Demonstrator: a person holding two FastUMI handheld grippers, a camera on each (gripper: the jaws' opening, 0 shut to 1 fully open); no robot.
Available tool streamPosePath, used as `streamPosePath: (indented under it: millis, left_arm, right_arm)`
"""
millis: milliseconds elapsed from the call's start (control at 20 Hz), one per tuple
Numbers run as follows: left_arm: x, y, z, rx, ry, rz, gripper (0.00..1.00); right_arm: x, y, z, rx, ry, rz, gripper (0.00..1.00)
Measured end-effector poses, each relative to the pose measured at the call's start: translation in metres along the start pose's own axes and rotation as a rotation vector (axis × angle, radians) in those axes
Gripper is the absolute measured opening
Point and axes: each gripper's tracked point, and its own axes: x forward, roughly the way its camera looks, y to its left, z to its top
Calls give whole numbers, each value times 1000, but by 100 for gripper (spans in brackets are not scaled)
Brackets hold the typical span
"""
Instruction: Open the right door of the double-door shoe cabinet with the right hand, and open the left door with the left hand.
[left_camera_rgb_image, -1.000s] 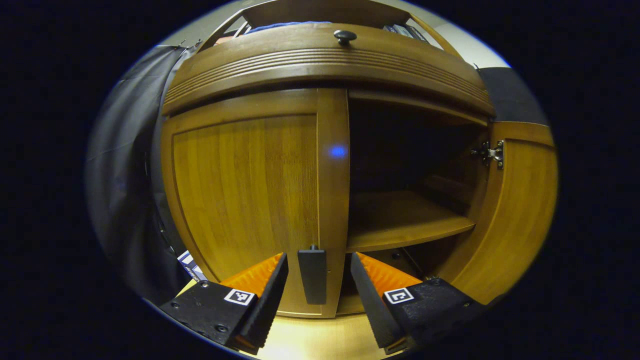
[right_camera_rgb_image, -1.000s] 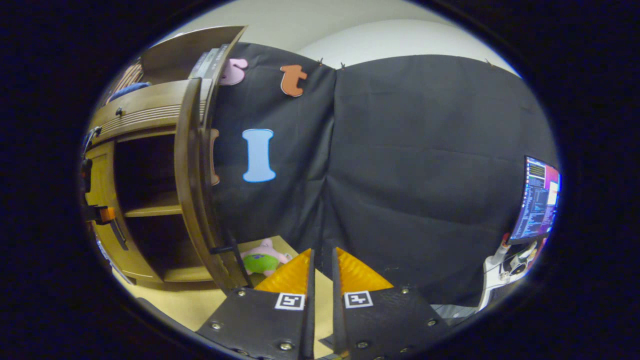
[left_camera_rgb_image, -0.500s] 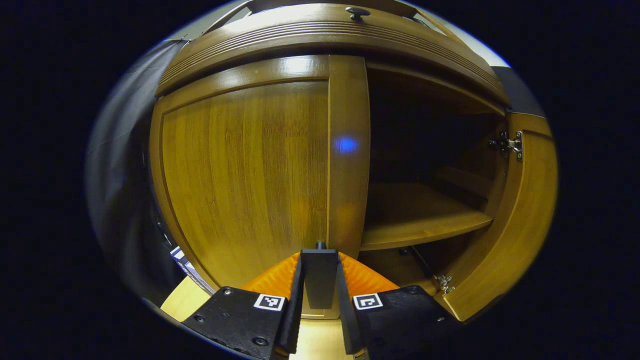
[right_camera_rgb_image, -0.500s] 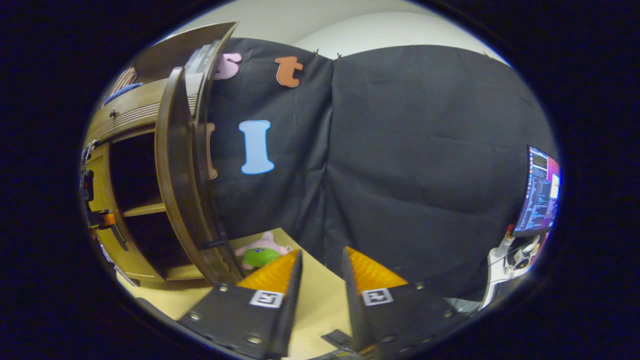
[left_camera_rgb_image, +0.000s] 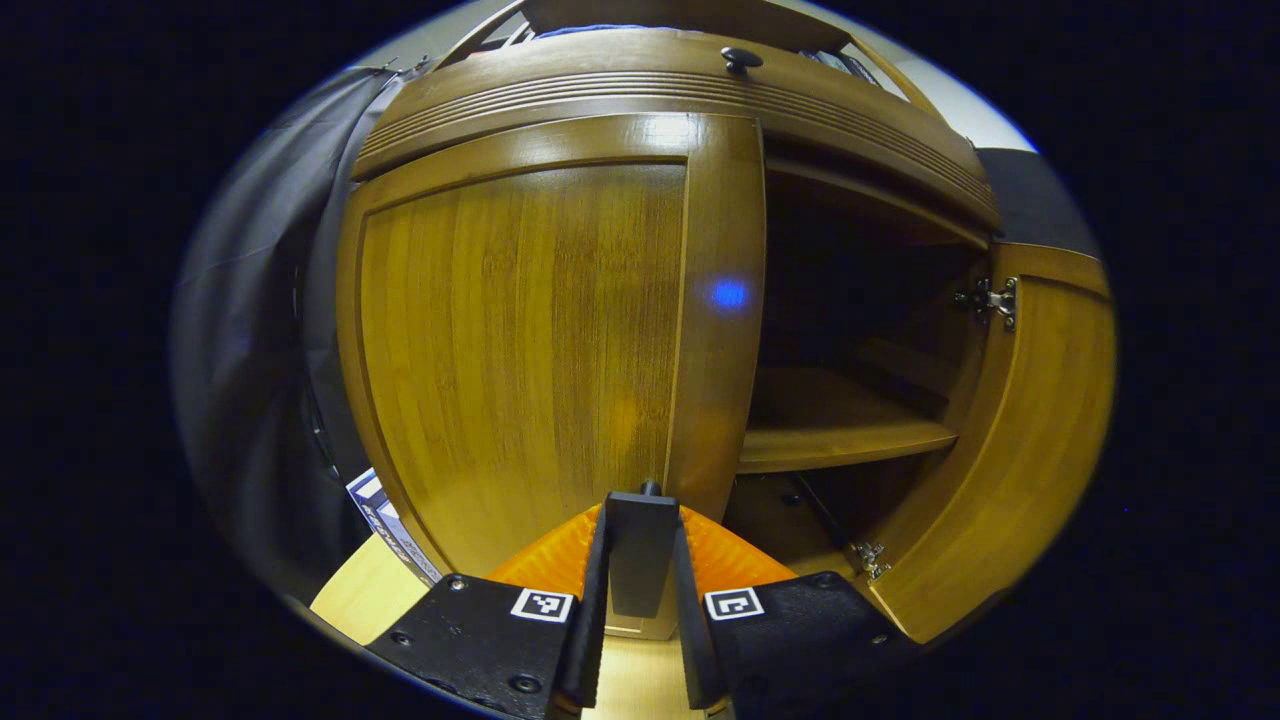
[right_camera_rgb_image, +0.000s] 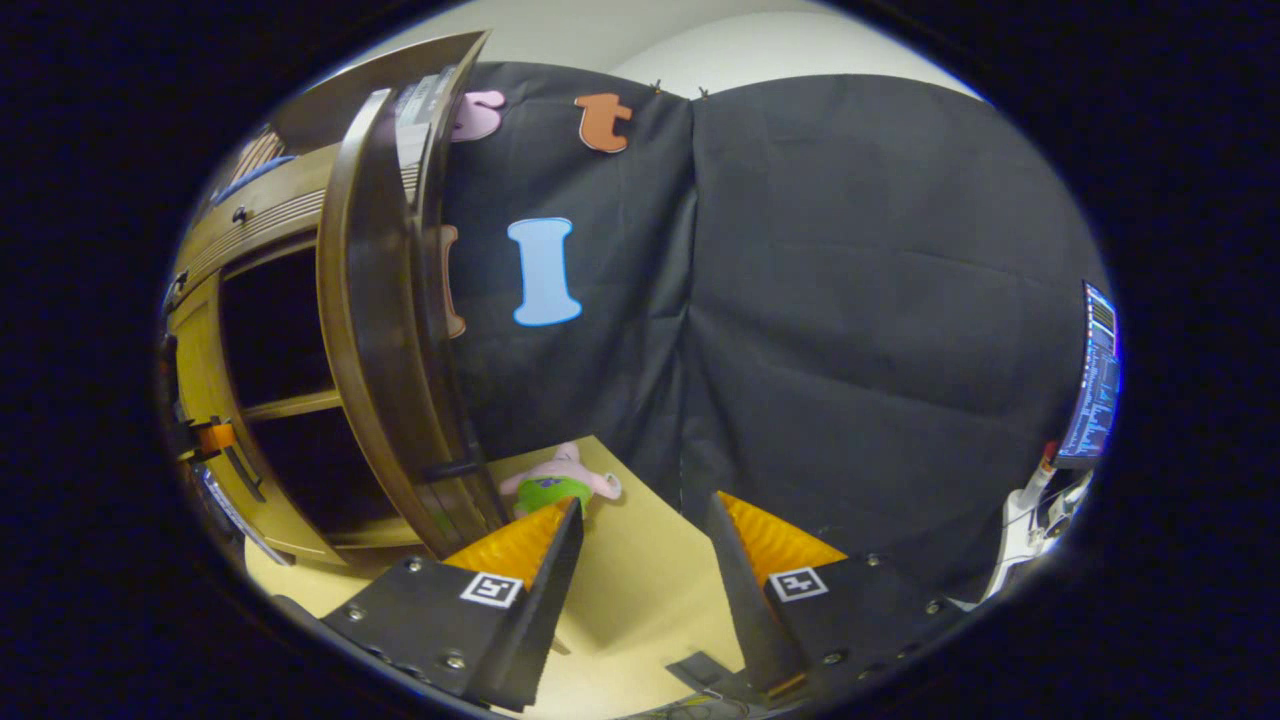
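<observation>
The brown wooden shoe cabinet (left_camera_rgb_image: 660, 90) stands close ahead in the left gripper view. Its left door (left_camera_rgb_image: 520, 350) covers the left half, and I cannot tell if it is fully shut. My left gripper (left_camera_rgb_image: 640, 522) is shut on that door's dark vertical handle (left_camera_rgb_image: 640, 565), low on the door's right stile. The right door (left_camera_rgb_image: 1020, 440) stands swung wide, showing a dark inside with a shelf (left_camera_rgb_image: 840, 435). In the right gripper view the right door (right_camera_rgb_image: 380, 320) is edge-on at the left, its handle (right_camera_rgb_image: 450, 468) sticking out. My right gripper (right_camera_rgb_image: 645, 555) is open, right of that handle and holding nothing.
A pink and green plush toy (right_camera_rgb_image: 560, 485) lies on the pale yellow floor (right_camera_rgb_image: 640, 590) by the right door's foot. A lit monitor (right_camera_rgb_image: 1095, 380) stands at the far right. The left gripper (right_camera_rgb_image: 212, 440) appears small at the cabinet's far side. A drawer knob (left_camera_rgb_image: 741, 58) sits above the doors.
My left gripper moved in and its fingers shut on the left door's handle. My right gripper's fingers spread from nearly shut to open, off the right door's handle.
</observation>
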Motion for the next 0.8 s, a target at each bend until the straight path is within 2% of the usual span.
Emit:
streamPosePath:
  millis: [700,800]
  left_arm:
    - [-63,27,-12,-69,20,40,34]
    - [-73,31,-14,-65,20,48,30]
  right_arm:
    - [-18,10,-22,-5,49,76,75]
    - [-20,11,-26,-1,57,82,72]
